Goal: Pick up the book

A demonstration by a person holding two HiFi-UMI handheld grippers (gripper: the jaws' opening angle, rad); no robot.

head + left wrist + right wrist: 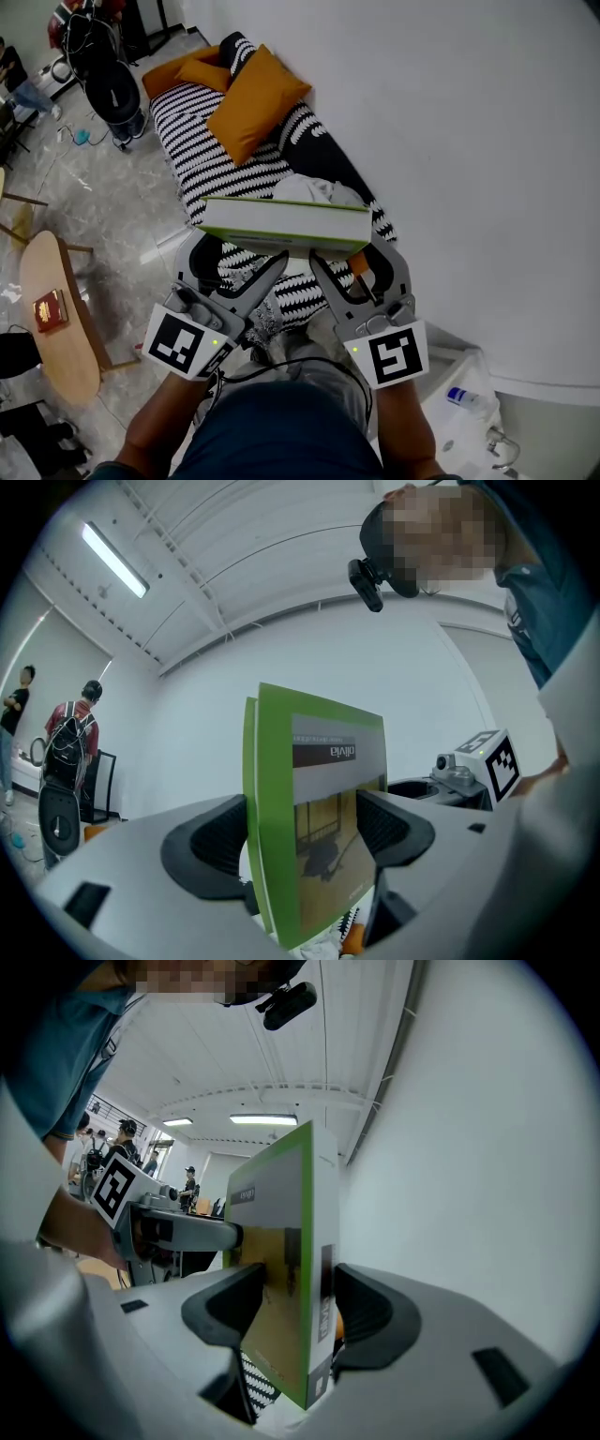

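Left gripper [300,841] and right gripper [295,1312] clamp book [281,225] (green-edged).

In the head view the book [286,225] covers the jaw tips of the left tongs [230,262] and right tongs [359,267] and part of the striped sofa [220,164]. The red thing [50,310] at the left edge of the wooden worktop [67,364] is too small to tell.

The left forearm [161,417] and right forearm [405,427] reach forward side by side. The left gripper [234,255] and right gripper [358,257] each press 2 jaws against the book [281,225].
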